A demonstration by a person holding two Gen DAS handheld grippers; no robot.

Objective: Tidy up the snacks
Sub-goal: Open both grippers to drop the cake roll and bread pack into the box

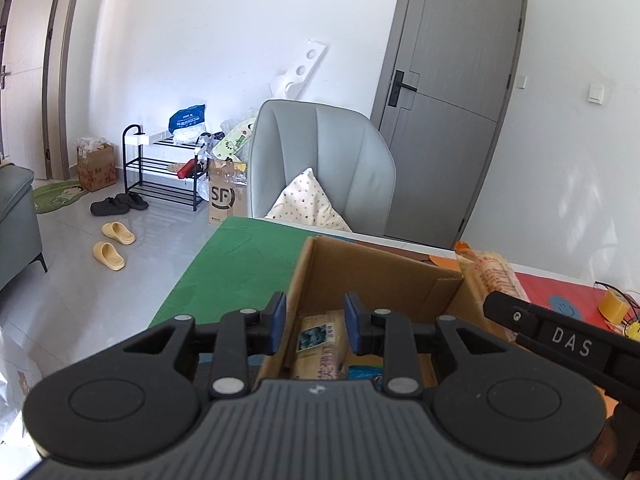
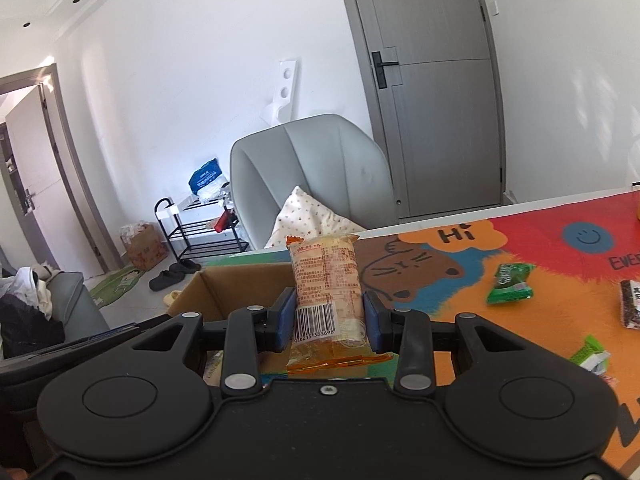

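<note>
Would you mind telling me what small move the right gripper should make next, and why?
Probably carry the orange-wrapped snack pack a little further left over the open brown cardboard box, then release. The right gripper clamps it beside the box, where other packs already lie, while the left gripper is empty.

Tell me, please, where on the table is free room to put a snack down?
Free: the green cloth left of the box, and the mat between the box and the green packet. Crowded: the mat's right side, with loose packets, and the box floor, where snacks already lie.
</note>
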